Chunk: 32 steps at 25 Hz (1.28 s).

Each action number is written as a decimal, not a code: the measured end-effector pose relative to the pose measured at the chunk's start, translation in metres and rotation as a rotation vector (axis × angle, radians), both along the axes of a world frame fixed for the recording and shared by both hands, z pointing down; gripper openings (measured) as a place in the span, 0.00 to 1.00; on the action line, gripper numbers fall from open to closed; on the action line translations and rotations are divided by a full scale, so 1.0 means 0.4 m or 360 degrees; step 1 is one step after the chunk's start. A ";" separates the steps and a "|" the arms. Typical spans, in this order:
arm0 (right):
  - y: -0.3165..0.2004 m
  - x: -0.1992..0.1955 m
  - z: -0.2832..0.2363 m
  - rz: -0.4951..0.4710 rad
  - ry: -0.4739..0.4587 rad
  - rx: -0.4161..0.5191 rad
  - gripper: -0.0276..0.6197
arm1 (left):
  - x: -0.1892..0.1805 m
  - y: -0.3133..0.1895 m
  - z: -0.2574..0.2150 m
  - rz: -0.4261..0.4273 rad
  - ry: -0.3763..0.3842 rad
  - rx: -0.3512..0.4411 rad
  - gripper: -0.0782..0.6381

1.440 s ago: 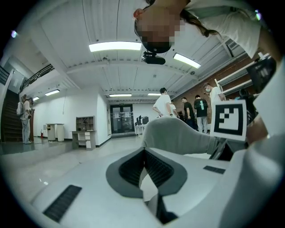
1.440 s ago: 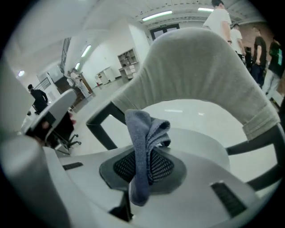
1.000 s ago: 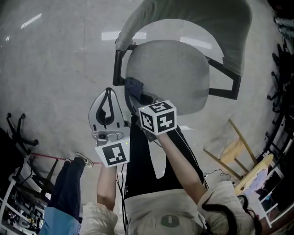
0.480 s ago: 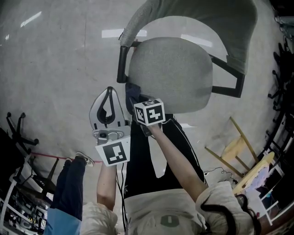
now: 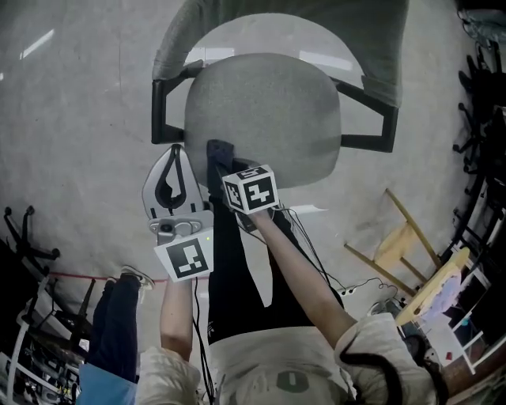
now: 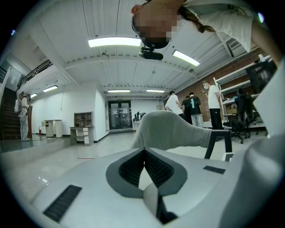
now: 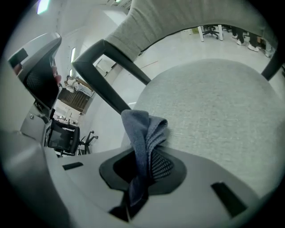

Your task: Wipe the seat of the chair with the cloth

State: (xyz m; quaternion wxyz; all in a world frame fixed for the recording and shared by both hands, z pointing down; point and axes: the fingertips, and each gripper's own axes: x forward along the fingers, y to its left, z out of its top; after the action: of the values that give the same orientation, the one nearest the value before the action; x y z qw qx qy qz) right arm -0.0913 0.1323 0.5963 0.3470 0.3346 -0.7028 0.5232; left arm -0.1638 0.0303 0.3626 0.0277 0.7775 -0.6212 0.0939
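Observation:
The grey chair seat point(image 5: 269, 111) fills the upper middle of the head view, with its backrest point(image 5: 277, 24) beyond it. My right gripper point(image 5: 222, 164) is shut on a dark blue cloth point(image 5: 219, 152) at the seat's near left edge. In the right gripper view the cloth point(image 7: 144, 131) stands up bunched out of the jaws and rests on the seat point(image 7: 213, 102). My left gripper point(image 5: 175, 152) hangs just left of the seat, off the chair, below the black armrest point(image 5: 161, 111). Its jaws are shut with nothing between them point(image 6: 143, 152).
A second black armrest point(image 5: 378, 130) frames the seat's right side. A yellow wooden frame point(image 5: 407, 253) and cables point(image 5: 348, 289) lie on the floor at right. Another person's leg in jeans point(image 5: 111, 332) stands at lower left. Several people point(image 6: 191, 107) stand far off.
The chair now sits further left and larger in the head view. My right gripper, still holding the cloth, has shifted slightly along the seat's near edge. The left gripper has kept its pose.

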 end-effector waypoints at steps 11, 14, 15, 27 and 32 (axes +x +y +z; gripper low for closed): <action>0.013 0.365 -0.001 0.0026 0.0174 0.0067 0.12 | 0.256 0.034 0.010 0.0170 0.0041 -0.0030 0.13; 0.017 0.453 -0.003 0.0047 0.0216 0.0077 0.12 | 0.304 0.026 0.009 0.0191 0.0042 -0.0028 0.13; 0.019 0.480 -0.003 0.0049 0.0233 0.0082 0.12 | 0.319 0.024 0.008 0.0201 0.0043 -0.0027 0.13; 0.049 0.748 -0.002 0.0184 0.0392 0.0104 0.12 | 0.494 -0.007 0.021 0.0371 0.0020 -0.0025 0.13; 0.055 0.807 0.005 0.0187 0.0447 0.0109 0.12 | 0.546 -0.017 0.030 0.0401 0.0031 -0.0036 0.13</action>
State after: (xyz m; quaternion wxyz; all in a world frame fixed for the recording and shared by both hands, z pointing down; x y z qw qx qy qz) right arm 0.2315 0.1543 0.5985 0.3991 0.4566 -0.6439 0.4664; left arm 0.0544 0.0236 0.3746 0.0305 0.8499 -0.5172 0.0962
